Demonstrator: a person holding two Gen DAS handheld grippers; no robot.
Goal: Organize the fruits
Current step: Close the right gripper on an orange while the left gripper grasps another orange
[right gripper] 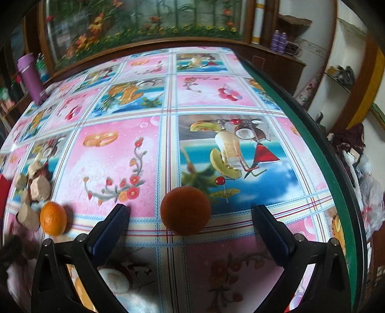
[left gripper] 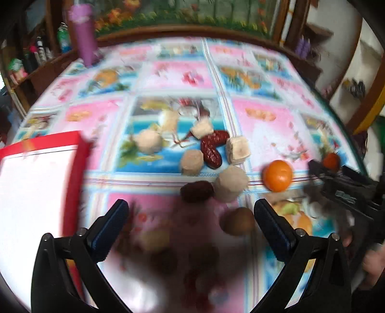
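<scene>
1. My left claw (left gripper: 190, 216) stands wide open and holds nothing. It hangs over a loose heap of food near the middle of the table (left gripper: 264, 134): pale cut pieces (left gripper: 232, 184), red dates (left gripper: 213, 149) and a brown round fruit (left gripper: 238, 220) just beside my right finger.
2. My right claw (right gripper: 190, 220) is also wide open and empty. A dark orange (right gripper: 185, 209) lies on the table between its fingers, a little ahead of the tips, and touches neither of them. It is near the right edge of the table.
3. A brighter orange (right gripper: 53, 218) lies left of my right claw, just beside the heap.
4. A red box with a white inside (left gripper: 36, 173) sits at the left edge of the table, beside my left claw.
5. A purple bottle (left gripper: 83, 31) stands at the far left corner.
6. I can read no writing; the left view is blurred.
7. The table carries a glossy cloth with pink and blue squares of fruit and flowers, and it has a green rim (right gripper: 312, 134). Behind it hangs a large flower picture (right gripper: 144, 21) in a wooden frame, and there are shelves at the right.
</scene>
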